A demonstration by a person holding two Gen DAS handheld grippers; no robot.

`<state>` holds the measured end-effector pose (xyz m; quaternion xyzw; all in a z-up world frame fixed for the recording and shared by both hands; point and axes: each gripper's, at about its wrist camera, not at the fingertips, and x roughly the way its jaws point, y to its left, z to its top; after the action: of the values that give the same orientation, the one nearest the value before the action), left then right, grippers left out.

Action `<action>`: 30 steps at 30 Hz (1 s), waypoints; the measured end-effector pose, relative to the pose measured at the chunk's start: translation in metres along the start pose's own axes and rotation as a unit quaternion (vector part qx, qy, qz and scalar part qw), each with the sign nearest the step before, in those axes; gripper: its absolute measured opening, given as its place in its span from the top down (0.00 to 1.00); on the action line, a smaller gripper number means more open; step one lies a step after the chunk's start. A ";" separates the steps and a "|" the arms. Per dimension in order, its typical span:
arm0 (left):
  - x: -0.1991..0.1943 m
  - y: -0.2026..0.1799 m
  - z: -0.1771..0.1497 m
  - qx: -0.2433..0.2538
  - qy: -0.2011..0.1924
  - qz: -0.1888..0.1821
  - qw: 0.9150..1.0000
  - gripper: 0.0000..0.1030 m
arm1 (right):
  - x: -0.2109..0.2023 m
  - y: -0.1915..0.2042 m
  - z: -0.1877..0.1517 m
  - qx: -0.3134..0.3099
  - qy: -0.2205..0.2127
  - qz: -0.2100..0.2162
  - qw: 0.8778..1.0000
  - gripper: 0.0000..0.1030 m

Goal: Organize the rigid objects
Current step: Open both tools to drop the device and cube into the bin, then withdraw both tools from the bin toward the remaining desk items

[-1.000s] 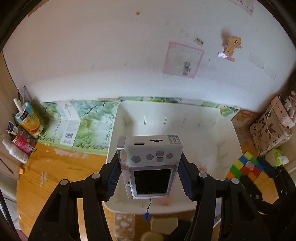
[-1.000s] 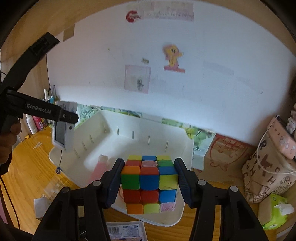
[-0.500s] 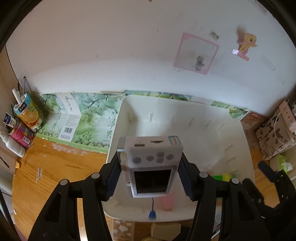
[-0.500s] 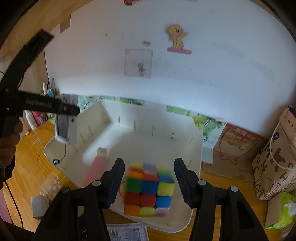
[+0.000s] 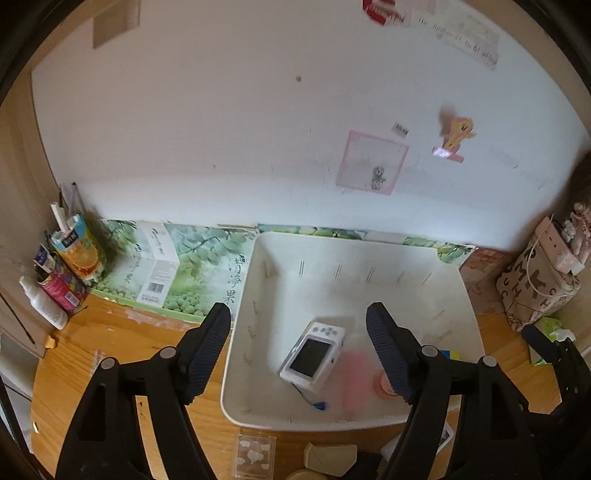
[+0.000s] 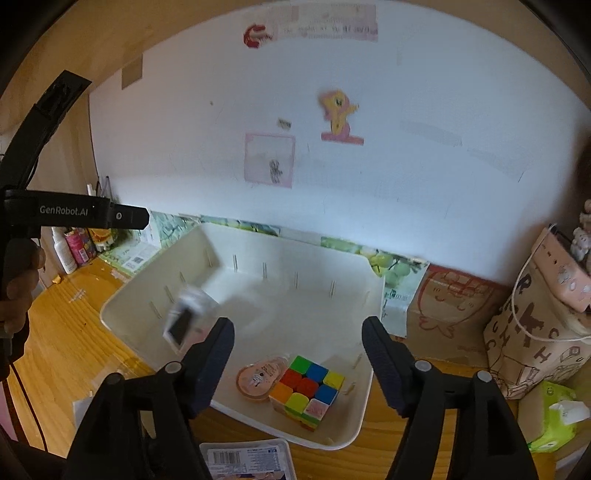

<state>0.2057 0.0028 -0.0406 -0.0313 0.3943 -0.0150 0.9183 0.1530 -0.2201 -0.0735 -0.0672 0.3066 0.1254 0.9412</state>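
In the right wrist view the white handheld device (image 6: 184, 317) is smeared by motion over the left part of the white bin (image 6: 236, 406), so its buttons and its exact tilt cannot be read, nor whether it touches the bin floor. In the left wrist view the pink item (image 5: 356, 376) beside it is a pale blur with no clear outline. There the right jaw pad covers most of the round pink container (image 5: 384, 386) and all but a corner of the colour cube (image 5: 452, 353). At the counter's near edge, the clear case (image 5: 255, 456), the tan block (image 5: 328, 456) and the labelled packet (image 6: 247, 459) are cut off by the pictures' lower edges. The wall notes' writing (image 6: 328, 27) is too blurred to read.
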 end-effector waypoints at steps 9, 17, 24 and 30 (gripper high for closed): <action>-0.053 0.006 -0.012 0.005 -0.045 0.025 0.999 0.23 | -0.041 0.005 0.006 0.002 -0.042 -0.006 0.999 0.22; -0.095 0.014 -0.037 0.000 -0.071 0.041 0.997 0.23 | -0.079 0.007 0.003 0.018 -0.076 -0.012 0.997 0.20; -0.113 0.018 -0.066 -0.005 -0.063 0.045 0.997 0.23 | -0.105 0.009 -0.008 0.028 -0.086 -0.016 0.996 0.20; -0.122 0.023 -0.090 -0.015 -0.038 0.057 0.998 0.23 | -0.120 0.015 -0.022 0.040 -0.079 -0.015 0.996 0.20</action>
<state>0.0566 0.0279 -0.0158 -0.0233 0.3603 0.0446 0.9315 0.0426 -0.2338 -0.0209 -0.0242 0.2347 0.1035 0.9662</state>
